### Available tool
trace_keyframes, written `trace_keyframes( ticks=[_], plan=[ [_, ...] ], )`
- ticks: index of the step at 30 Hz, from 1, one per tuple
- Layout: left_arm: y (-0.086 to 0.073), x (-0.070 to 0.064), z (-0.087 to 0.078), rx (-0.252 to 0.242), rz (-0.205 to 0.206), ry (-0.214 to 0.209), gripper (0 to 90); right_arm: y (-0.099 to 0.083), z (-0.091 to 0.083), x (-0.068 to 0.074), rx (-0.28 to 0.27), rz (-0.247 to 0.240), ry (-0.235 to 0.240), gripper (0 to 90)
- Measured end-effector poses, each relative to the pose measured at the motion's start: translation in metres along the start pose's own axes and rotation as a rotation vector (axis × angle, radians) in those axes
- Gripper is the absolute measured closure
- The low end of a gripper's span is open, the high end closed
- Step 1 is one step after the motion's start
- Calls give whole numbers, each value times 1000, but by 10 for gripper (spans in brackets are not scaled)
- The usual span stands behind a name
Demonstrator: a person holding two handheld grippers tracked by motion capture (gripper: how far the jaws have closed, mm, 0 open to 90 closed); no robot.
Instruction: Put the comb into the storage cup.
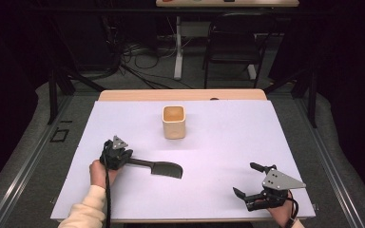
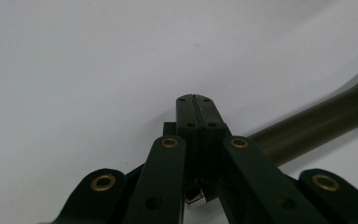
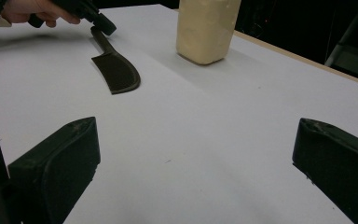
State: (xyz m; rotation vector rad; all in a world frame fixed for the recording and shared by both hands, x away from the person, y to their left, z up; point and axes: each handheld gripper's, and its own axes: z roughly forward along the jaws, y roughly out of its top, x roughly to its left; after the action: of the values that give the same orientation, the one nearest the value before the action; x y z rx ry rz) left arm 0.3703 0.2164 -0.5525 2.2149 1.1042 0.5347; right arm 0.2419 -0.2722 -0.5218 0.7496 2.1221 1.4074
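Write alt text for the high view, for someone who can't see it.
A person's left gripper meets the handle of a flat black spatula lying on a white-covered table; whether it grips is unclear. The right gripper, jaws open, rests near the front edge. A cream square cup stands upright behind.

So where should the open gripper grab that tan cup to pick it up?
Best bet: take the tan cup by its upper walls, just below the rim, coming in level from the person's side. It stands upright with flat, squarish sides that two jaws can press squarely. The right hand-held gripper is open and has bare table between it and the cup.
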Motion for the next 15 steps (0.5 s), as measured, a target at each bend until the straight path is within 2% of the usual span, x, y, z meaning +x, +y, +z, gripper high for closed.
trace_keyframes(
  ticks=[15],
  plan=[
    [-2,-4,-4,17,3,-14,898,-1,1,0,2,4,0,2]
  ],
)
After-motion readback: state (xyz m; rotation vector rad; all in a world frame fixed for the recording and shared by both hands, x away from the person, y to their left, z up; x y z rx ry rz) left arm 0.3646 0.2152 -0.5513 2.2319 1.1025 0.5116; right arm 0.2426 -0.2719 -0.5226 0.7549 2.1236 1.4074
